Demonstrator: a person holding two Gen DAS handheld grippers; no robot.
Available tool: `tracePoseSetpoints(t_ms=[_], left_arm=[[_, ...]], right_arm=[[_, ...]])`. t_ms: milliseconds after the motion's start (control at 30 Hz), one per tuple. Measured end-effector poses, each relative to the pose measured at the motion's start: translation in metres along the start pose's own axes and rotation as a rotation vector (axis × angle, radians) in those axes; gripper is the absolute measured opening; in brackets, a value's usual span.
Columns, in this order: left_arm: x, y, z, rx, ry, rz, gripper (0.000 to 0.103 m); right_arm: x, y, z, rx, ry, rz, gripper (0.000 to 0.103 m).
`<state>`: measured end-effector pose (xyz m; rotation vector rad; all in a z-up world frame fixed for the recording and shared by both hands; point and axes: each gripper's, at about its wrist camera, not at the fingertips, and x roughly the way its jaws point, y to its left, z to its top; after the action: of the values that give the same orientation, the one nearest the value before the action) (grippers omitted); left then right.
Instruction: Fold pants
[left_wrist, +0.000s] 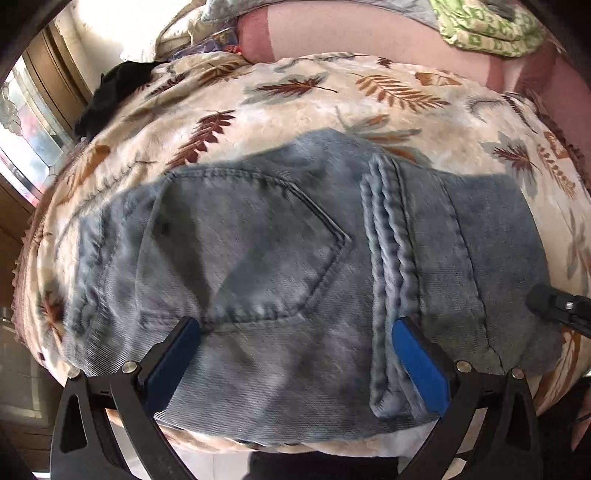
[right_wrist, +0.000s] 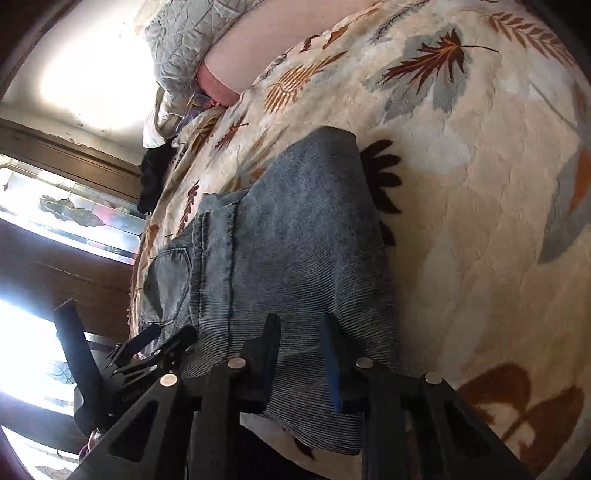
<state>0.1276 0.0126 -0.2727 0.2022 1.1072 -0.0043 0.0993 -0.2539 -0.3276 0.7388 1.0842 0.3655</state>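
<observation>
Black garment (left_wrist: 110, 92) lies far left on the leaf-print blanket (left_wrist: 295, 107), well apart from the work. Jeans (left_wrist: 280, 251) lie folded into a compact stack near the blanket's front edge, back pocket (left_wrist: 243, 243) up, thick seam just right of it.

Left gripper (left_wrist: 295, 332) hovers low over the pocket end, jaws wide, blue pads apart and clamping nothing.

Right gripper (right_wrist: 299, 347) sits at the other end of the stack, jaws narrow; denim lies under and between the pads, but I can't tell if they actually pinch it.

Judgement: late in the task, folds look mostly made, this is a pressing or tidying step. Next move likely calls for smoothing the top layer flat or gripping an edge for a last fold, without dragging the layers out of line.
</observation>
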Motion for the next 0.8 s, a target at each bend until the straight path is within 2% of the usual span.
tracePoseSetpoints(t_ms=[67,100,200,333,433,500,600,667,800], left_arm=[[-0.007,0.003,0.014,0.0,-0.046,0.041,0.103],[-0.01,0.003,0.022,-0.002,-0.057,0.044,0.103],[-0.01,-0.002,0.047,0.004,-0.099,0.056,0.103],[0.011,-0.019,0.072,0.038,-0.101,0.122,0.103],[0.038,-0.031,0.084,0.078,-0.062,0.196,0.103],[0.05,-0.032,0.085,0.087,-0.048,0.252,0.103],[0.053,-0.022,0.084,0.032,-0.022,0.209,0.103],[0.048,-0.016,0.081,0.012,-0.008,0.185,0.103],[0.021,-0.01,0.056,0.009,-0.043,0.123,0.103]], right_arm=[[-0.007,0.004,0.006,-0.015,-0.034,0.032,0.025],[-0.011,0.006,0.012,-0.019,-0.058,0.051,0.028],[-0.019,0.01,0.031,-0.017,-0.124,0.085,0.029],[-0.006,0.011,0.06,-0.017,-0.179,0.062,0.029],[0.009,0.002,0.072,-0.008,-0.166,0.043,0.029],[0.026,-0.009,0.079,0.039,-0.106,0.03,0.028],[0.025,-0.015,0.08,0.069,-0.11,0.065,0.028],[0.017,-0.006,0.075,0.02,-0.126,0.061,0.028],[-0.002,0.013,0.047,-0.07,-0.125,0.112,0.028]])
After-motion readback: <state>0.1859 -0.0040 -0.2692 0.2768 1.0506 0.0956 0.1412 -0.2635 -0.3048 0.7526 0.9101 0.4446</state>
